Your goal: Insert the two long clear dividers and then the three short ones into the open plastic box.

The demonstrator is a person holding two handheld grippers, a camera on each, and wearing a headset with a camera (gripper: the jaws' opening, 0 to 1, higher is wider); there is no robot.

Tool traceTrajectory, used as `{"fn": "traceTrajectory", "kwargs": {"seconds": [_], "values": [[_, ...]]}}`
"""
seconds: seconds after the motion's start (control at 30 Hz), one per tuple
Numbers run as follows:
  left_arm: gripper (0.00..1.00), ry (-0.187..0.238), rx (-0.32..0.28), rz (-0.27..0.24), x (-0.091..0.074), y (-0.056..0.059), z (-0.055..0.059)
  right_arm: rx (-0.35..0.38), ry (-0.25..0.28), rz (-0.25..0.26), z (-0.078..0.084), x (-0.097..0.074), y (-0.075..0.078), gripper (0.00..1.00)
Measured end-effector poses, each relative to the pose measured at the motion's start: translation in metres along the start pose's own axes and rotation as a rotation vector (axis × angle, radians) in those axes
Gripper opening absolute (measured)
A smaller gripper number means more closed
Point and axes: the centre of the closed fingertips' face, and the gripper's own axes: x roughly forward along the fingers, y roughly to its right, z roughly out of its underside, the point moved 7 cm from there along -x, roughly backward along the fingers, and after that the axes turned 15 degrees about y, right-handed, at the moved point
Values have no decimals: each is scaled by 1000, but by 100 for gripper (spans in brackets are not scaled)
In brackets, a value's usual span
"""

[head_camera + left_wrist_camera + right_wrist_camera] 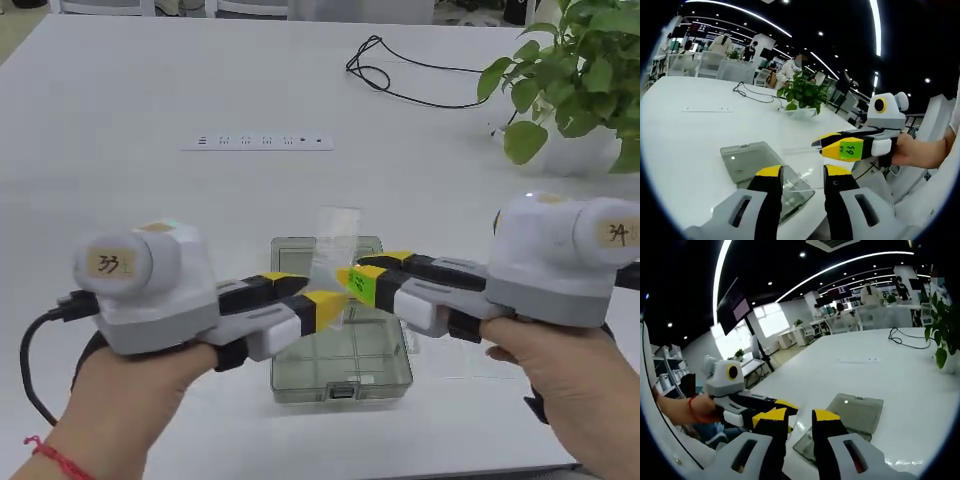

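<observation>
While the clear plastic divider point(337, 235) stood upright over the open smoky plastic box point(390, 380), the left gripper point(318, 293) and right gripper point(362, 272) flanked it; whether either clamped it could not be told.

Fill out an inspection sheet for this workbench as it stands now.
Surface: white table, plain.
Job's things: open clear plastic box, lid laid back; clear plastic divider upright over it, between the gripper tips.
Clutter: white power strip.
Grippers: left gripper jaws apart beside the divider; right gripper at the divider, grip unclear.
Cables: black cable looped at the far edge; black lead from the left gripper.
Surroundings: green potted plant; people at desks behind.
</observation>
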Motion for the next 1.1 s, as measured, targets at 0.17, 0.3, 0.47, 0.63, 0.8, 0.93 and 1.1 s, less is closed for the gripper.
{"fn": "traceTrajectory", "kwargs": {"seconds": [0.17, 0.3, 0.47, 0.63, 0.8, 0.93, 1.1], "values": [[30, -1, 16, 5, 1, 3, 0, 25, -7, 24, 3, 2, 1, 16], [30, -11, 42, 7, 0, 4, 0, 34, -13, 38, 5, 3, 1, 9], [30, 1, 30, 1, 1, 5, -1, 100, -9, 74, 5, 3, -1, 7], [30, -2, 26, 9, 0, 5, 2, 106, -6, 77, 4, 4, -4, 7], [32, -15, 67, 27, -1, 5, 4, 116, -9, 79, 1, 4, -5, 7], [36, -25, 81, 43, -5, 4, 6, 122, -5, 97, -4, 2, 0, 7], [46, -42, 127, 72, -13, 0, 10, 113, -20, 131, -6, -2, 9, 7]]}}
